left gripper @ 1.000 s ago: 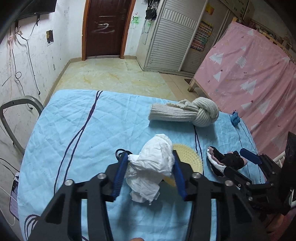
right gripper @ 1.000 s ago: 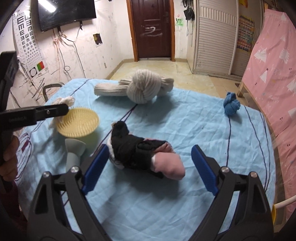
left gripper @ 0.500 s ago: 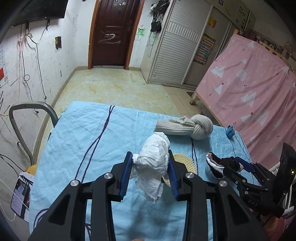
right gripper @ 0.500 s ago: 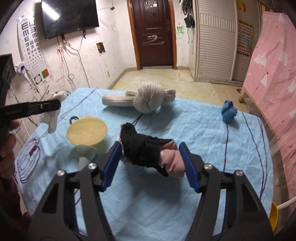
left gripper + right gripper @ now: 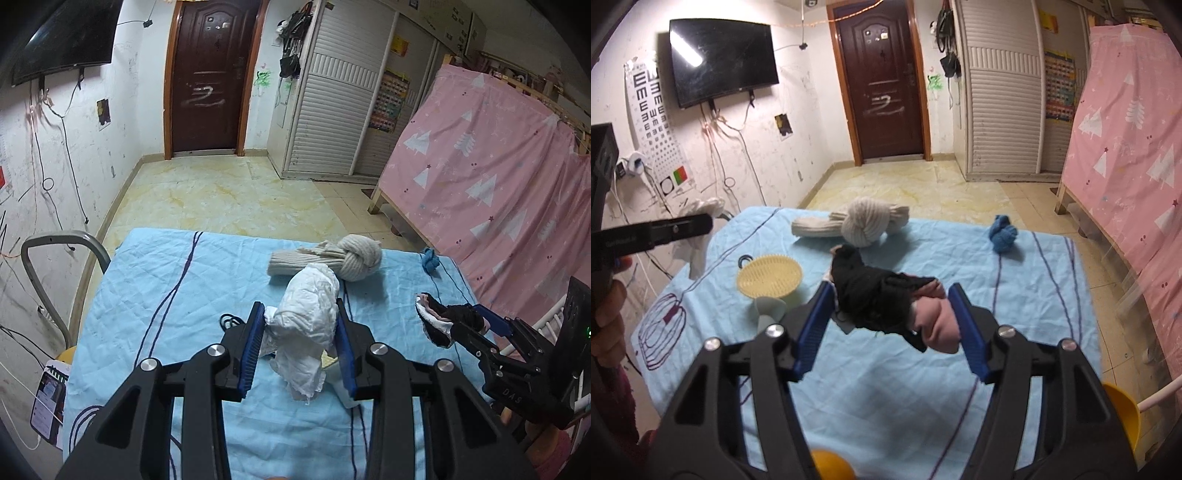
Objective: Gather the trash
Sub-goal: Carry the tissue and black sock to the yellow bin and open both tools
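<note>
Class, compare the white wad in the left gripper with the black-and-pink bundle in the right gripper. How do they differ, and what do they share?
Colour: the white wad is plain white; the bundle is black with a pink end.
Material: the wad looks like crumpled paper or thin cloth; the bundle looks like soft fabric.
Pose: the wad hangs upright in the left gripper; the bundle lies crosswise in the right gripper.
Shared: both are clamped and lifted off the blue sheet.

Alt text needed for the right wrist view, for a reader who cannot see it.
The right gripper is shut on a black and pink cloth bundle, held above a light blue sheet. Behind lie a yellow brush, a knotted cream knit and a blue wad; the left gripper holds white tissue at left.
</note>
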Available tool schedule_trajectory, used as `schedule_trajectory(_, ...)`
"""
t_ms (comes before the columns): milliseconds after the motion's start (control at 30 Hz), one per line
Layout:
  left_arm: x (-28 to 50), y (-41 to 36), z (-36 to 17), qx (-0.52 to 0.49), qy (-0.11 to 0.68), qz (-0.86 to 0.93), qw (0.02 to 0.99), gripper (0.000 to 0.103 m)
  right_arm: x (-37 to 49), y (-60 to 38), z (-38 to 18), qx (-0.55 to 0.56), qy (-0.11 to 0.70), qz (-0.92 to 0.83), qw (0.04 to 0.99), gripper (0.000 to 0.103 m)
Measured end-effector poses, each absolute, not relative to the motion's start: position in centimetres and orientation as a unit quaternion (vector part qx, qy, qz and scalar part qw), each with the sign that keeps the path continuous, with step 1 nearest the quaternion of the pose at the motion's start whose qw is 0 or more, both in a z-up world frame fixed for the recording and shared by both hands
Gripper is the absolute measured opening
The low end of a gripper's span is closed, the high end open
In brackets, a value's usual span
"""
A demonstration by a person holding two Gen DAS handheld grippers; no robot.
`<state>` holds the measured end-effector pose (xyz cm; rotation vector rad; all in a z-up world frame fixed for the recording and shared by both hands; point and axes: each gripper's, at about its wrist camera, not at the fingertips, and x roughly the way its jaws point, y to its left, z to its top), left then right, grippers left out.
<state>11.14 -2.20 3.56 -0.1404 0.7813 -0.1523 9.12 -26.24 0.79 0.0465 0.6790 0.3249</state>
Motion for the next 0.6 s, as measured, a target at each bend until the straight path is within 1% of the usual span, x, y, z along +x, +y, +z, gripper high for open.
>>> schedule_trajectory(600, 9.2, -12.9, 5.3, 0.0, 0.372, -0.135, 0.918, 0.028, 4.2, -35.5, 1.8, 0.077, 0.292, 0.096, 0.948, 0.062)
